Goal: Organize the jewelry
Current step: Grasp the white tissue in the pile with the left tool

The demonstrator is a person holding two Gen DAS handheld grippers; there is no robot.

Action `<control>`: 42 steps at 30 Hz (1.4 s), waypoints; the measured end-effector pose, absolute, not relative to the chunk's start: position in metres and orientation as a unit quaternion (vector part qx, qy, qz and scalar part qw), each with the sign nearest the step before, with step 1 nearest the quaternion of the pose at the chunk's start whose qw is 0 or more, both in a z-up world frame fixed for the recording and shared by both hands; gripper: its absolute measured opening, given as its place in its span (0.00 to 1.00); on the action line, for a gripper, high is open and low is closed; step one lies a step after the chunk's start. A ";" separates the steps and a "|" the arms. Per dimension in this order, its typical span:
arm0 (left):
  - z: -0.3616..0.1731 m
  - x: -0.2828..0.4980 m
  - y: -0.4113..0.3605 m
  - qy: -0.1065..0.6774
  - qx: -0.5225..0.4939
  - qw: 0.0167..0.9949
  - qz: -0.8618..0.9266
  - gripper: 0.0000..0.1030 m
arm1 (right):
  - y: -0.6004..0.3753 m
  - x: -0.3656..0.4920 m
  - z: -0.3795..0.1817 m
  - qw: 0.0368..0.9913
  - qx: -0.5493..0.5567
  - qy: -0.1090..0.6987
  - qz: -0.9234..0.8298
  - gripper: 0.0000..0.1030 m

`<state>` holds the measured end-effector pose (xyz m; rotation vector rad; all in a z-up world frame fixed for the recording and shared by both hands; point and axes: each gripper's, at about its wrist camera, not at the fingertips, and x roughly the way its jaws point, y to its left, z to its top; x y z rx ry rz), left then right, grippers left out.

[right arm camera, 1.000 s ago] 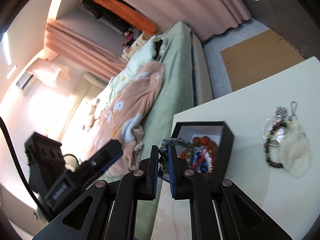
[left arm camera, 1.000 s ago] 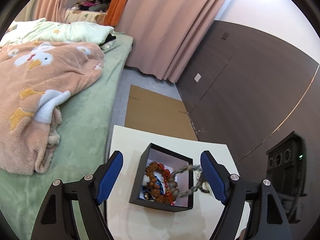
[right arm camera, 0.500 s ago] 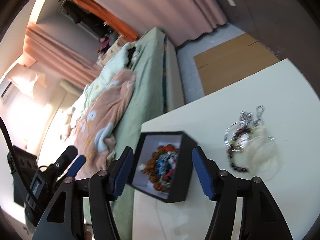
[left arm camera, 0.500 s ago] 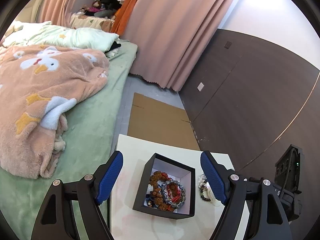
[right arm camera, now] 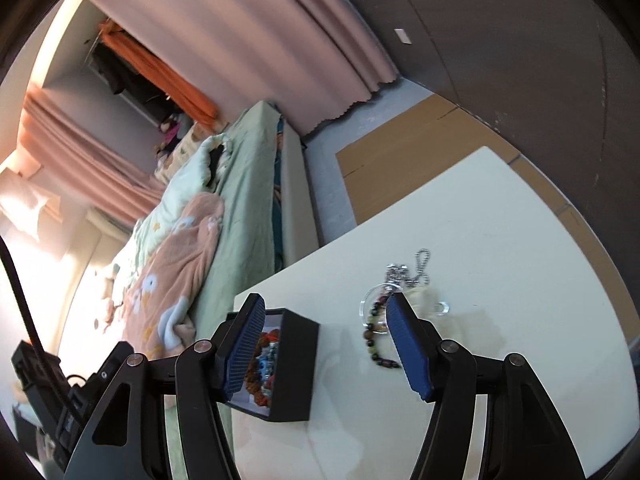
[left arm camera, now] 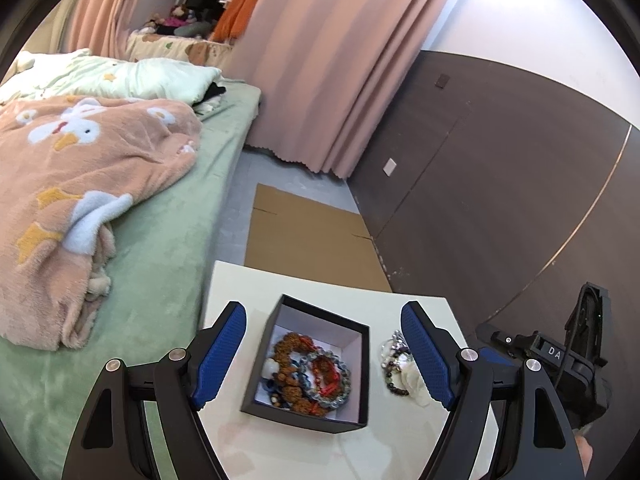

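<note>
Going left to right in your left wrist view: bed [left arm camera: 152, 240] fills the left side, then your left gripper [left arm camera: 326, 354] at bottom centre, fingers spread wide with nothing in them. The black box [left arm camera: 308, 364] sits right between its fingers on the white table [left arm camera: 248, 284], already holding a pile of bracelets [left arm camera: 308, 376].

Just right of the box, lower right of centre, is the loose jewelry [left arm camera: 394, 364], partly hidden behind the right finger.

In the right wrist view your right gripper [right arm camera: 326, 344] is spread wide and empty too. The leftover jewelry [right arm camera: 382, 320] lies just ahead of its right finger, strung out roughly along the gripper's pointing direction. I'd guess the right gripper is nearer, so nudge it right and pick there.
</note>
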<state>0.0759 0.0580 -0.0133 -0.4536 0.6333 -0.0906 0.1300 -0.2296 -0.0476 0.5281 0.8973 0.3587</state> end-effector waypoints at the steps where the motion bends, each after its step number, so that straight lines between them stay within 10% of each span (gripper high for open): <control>1: -0.014 0.076 0.055 0.310 -0.219 0.924 -0.048 0.78 | -0.233 0.130 -0.049 0.851 0.253 0.429 0.168 0.62; 42: -0.084 0.149 -0.137 0.462 -0.057 0.872 -0.152 0.59 | -0.334 0.150 -0.087 0.797 0.289 0.526 0.071 0.62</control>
